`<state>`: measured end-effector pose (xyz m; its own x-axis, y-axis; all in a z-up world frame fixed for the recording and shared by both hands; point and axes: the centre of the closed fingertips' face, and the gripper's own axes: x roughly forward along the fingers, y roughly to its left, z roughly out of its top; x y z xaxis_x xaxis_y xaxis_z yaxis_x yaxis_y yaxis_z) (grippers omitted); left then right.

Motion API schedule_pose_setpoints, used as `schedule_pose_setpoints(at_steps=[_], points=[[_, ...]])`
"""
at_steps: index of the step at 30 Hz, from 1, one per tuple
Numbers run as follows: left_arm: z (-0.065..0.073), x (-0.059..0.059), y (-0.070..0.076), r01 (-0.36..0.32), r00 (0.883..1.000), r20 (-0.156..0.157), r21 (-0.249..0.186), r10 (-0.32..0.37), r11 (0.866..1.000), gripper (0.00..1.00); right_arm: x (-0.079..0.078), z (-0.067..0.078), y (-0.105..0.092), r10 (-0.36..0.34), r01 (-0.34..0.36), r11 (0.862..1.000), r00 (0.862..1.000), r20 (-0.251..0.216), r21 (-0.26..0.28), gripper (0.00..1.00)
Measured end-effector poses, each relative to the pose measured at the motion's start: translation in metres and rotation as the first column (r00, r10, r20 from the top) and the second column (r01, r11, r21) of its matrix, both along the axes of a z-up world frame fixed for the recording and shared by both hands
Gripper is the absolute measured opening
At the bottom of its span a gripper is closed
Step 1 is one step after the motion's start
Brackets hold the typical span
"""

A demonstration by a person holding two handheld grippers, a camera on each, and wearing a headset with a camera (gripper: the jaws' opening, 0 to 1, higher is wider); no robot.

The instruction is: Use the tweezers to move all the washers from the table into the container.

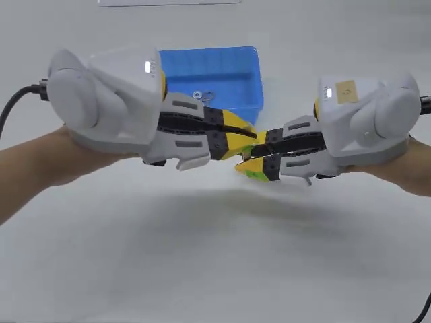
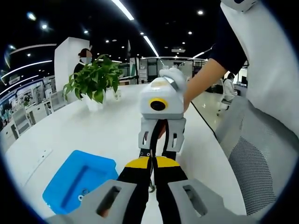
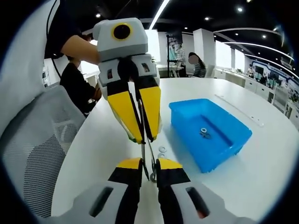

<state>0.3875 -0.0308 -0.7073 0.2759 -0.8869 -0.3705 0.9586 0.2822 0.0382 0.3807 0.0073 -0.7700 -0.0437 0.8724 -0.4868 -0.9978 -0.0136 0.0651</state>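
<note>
Seemingly partway: at least two washers point(image 3: 204, 132) lie in the blue container point(image 3: 219, 156), off to the right gripper's point(image 3: 149, 164) right. Two loose washers point(image 3: 162, 150) sit on the table point(image 3: 261, 186) just beyond its tips, between it and the container. The left gripper point(image 3: 145, 136), tip to tip with it, pinches the tweezers point(image 3: 148, 156). The right jaws narrowly flank the tweezers' other end; whether they press I cannot tell. Bare table lies under both. The container's raised wall needs clearing, and the table edge runs along the right gripper's left.
</note>
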Motion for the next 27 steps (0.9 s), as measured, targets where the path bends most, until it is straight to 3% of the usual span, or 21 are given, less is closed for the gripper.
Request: schedule_pose_setpoints(at_steps=[9, 14, 16, 20, 24, 27], points=[[0.000, -0.004, -0.004, -0.016, 1.000, -0.012, -0.004, 0.016, 1.000, 0.05, -0.004, 0.000, -0.002, 0.051, -0.051, 0.999, 0.997, 0.062, -0.012, 0.10], [0.000, -0.005, -0.006, -0.028, 1.000, -0.009, -0.010, 0.028, 1.000, 0.06, -0.004, 0.000, -0.003, 0.053, -0.052, 0.999, 0.996, 0.073, -0.010, 0.09], [0.000, -0.007, -0.006, -0.031, 0.999, -0.046, -0.019, 0.030, 0.999, 0.06, -0.005, 0.000, -0.003, 0.055, -0.055, 0.998, 0.995, 0.082, -0.008, 0.09], [0.000, -0.008, -0.004, -0.048, 0.995, -0.088, -0.036, 0.045, 0.998, 0.08, -0.005, 0.000, -0.003, 0.050, -0.050, 0.999, 0.995, 0.091, -0.005, 0.09], [0.000, -0.012, -0.006, -0.042, 0.994, -0.102, -0.044, 0.037, 0.998, 0.18, -0.004, 0.001, -0.002, 0.038, -0.038, 0.999, 0.995, 0.087, 0.001, 0.09], [-0.004, -0.017, -0.007, -0.022, 0.995, -0.093, -0.020, 0.020, 1.000, 0.24, -0.005, 0.001, -0.001, 0.037, -0.037, 0.999, 0.996, 0.082, 0.002, 0.09]])
